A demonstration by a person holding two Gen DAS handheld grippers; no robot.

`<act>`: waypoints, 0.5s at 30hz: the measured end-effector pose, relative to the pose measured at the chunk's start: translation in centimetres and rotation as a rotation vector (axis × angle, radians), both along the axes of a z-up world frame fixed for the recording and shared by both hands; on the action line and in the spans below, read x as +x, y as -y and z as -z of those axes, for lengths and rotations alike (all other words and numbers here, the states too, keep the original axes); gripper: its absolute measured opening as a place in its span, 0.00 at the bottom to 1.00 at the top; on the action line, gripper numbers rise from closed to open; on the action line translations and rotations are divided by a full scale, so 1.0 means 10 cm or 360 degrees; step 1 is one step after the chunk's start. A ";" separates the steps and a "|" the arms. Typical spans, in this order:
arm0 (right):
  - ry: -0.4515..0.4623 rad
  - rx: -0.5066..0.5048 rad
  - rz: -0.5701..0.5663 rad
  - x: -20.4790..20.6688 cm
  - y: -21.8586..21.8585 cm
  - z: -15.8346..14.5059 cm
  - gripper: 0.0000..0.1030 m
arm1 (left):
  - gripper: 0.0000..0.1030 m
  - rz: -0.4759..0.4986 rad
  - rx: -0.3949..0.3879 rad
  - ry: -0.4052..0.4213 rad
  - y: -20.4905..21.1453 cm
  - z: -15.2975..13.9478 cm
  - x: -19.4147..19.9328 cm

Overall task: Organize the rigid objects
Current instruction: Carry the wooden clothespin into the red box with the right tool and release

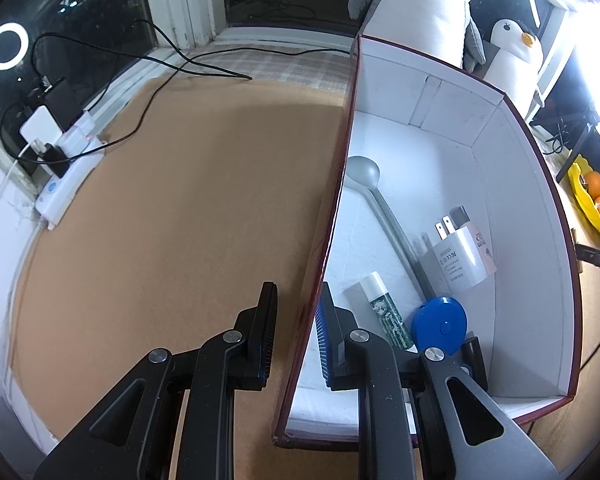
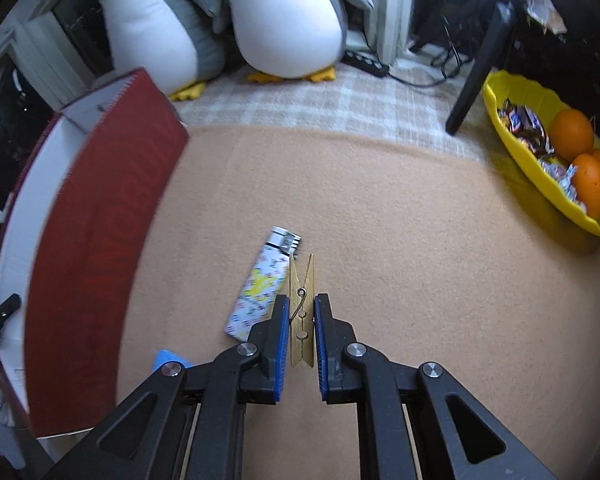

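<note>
We see the right gripper (image 2: 302, 334) clamping a wooden clothespin (image 2: 301, 312) above the tan desk (image 2: 380, 240), beside a patterned lighter (image 2: 260, 288). The left gripper (image 1: 296, 332) pinches the red-rimmed wall of the white cardboard box (image 1: 340, 184), which holds a grey spoon (image 1: 374, 192) and a round blue tape measure (image 1: 440, 322).
</note>
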State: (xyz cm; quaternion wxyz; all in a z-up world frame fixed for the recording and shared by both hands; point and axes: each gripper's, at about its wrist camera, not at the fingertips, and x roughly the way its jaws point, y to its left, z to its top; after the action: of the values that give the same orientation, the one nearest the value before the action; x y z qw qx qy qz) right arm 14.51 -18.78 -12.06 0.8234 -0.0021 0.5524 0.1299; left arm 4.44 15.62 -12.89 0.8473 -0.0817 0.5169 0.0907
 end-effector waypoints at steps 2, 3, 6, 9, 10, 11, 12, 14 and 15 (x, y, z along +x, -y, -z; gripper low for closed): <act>0.0041 0.0026 -0.0033 -0.06 -0.09 -0.14 0.11 | 0.17 0.0001 -0.0005 0.0004 -0.01 0.00 -0.02; 0.0063 0.0034 -0.0050 -0.07 -0.16 -0.21 0.11 | 0.17 0.0001 -0.0006 0.0006 -0.01 0.00 -0.03; 0.0124 0.0061 -0.0114 -0.18 -0.36 -0.40 0.11 | 0.17 0.0000 -0.0011 0.0012 -0.03 0.00 -0.06; 0.0181 0.0087 -0.0196 -0.30 -0.58 -0.59 0.11 | 0.17 -0.0001 -0.0016 0.0025 -0.05 -0.02 -0.08; 0.0192 0.0097 -0.0222 -0.33 -0.64 -0.63 0.11 | 0.17 -0.0001 -0.0017 0.0028 -0.05 -0.02 -0.09; 0.0204 0.0106 -0.0250 -0.36 -0.72 -0.67 0.11 | 0.17 -0.0001 -0.0019 0.0034 -0.06 -0.03 -0.10; 0.0216 0.0114 -0.0273 -0.40 -0.78 -0.71 0.11 | 0.17 -0.0001 -0.0020 0.0038 -0.06 -0.03 -0.11; 0.0231 0.0131 -0.0313 -0.46 -0.89 -0.76 0.11 | 0.17 -0.0001 -0.0023 0.0047 -0.07 -0.04 -0.13; 0.0234 0.0139 -0.0335 -0.49 -0.95 -0.78 0.11 | 0.17 0.0000 -0.0025 0.0050 -0.07 -0.05 -0.13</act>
State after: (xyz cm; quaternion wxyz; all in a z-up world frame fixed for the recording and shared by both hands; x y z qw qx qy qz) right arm 9.64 -9.26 -4.25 0.8428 -0.0337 0.4811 0.2390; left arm 3.11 16.34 -12.44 0.8547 -0.0898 0.5041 0.0854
